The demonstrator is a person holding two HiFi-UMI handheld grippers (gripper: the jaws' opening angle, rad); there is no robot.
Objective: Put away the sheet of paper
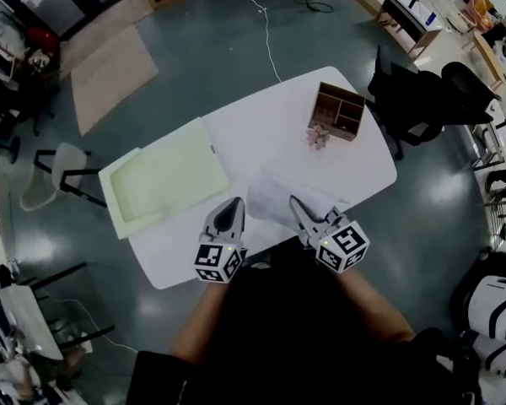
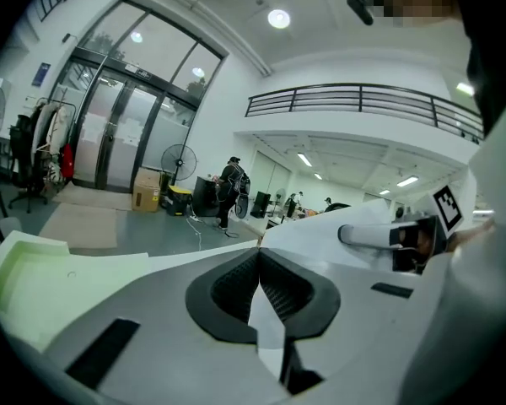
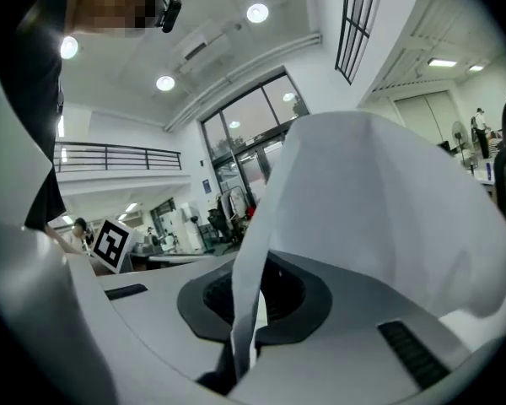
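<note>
The white sheet of paper [image 1: 278,194] hangs over the near part of the white table [image 1: 261,125], held by both grippers. My left gripper [image 1: 232,205] is shut on the sheet's left edge; in the left gripper view a thin strip of paper [image 2: 268,315] shows between the closed pads. My right gripper [image 1: 296,202] is shut on the right edge. In the right gripper view the sheet of paper [image 3: 379,201] curls up and over the jaws and hides most of the room. A pale green open folder [image 1: 164,180] lies flat on the table's left end.
A wooden desk organiser [image 1: 337,112] stands at the table's far right, with a small pink object [image 1: 319,137] beside it. A black office chair [image 1: 422,99] is past the right edge, and a white chair [image 1: 55,175] is to the left.
</note>
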